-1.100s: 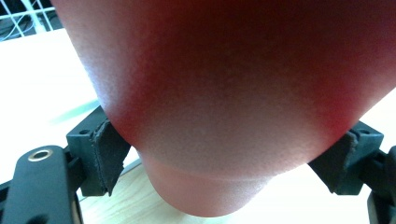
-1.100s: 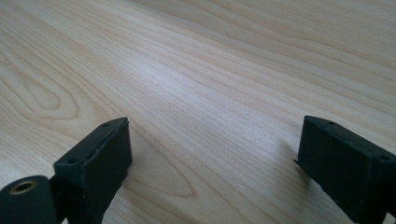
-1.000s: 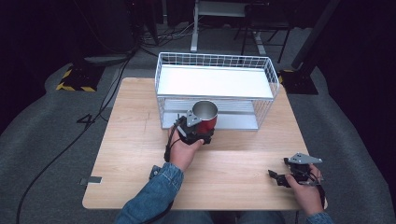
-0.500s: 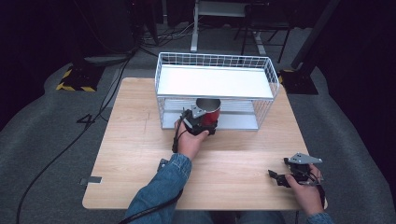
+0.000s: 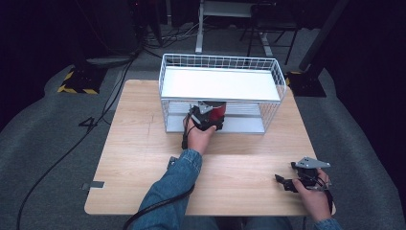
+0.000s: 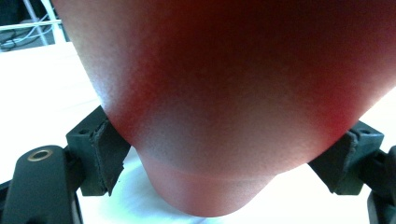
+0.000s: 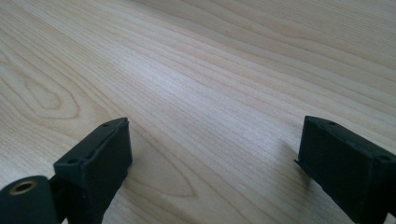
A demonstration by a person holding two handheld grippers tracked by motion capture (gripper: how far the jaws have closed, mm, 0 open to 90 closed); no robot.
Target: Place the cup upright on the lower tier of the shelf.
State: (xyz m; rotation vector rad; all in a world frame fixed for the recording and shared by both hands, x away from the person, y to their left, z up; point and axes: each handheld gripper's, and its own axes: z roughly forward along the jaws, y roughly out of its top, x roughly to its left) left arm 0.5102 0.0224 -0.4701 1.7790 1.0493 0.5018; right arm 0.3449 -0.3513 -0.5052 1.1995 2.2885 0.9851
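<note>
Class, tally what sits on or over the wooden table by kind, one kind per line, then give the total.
Red cup: 1
White wire rack: 1
Hand-held tongs: 2, left tongs and right tongs
Total: 4

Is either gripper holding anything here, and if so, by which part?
The left gripper holds a red cup, its jaws clamped on opposite sides of the cup's lower body, at the wire rack's lower level. The right gripper is open over the table, holding nothing.

Dark figure "4" marked on grey floor [image 5: 57, 143] left of wooden table [image 5: 139, 158]; no other legible text, labels, brands
</note>
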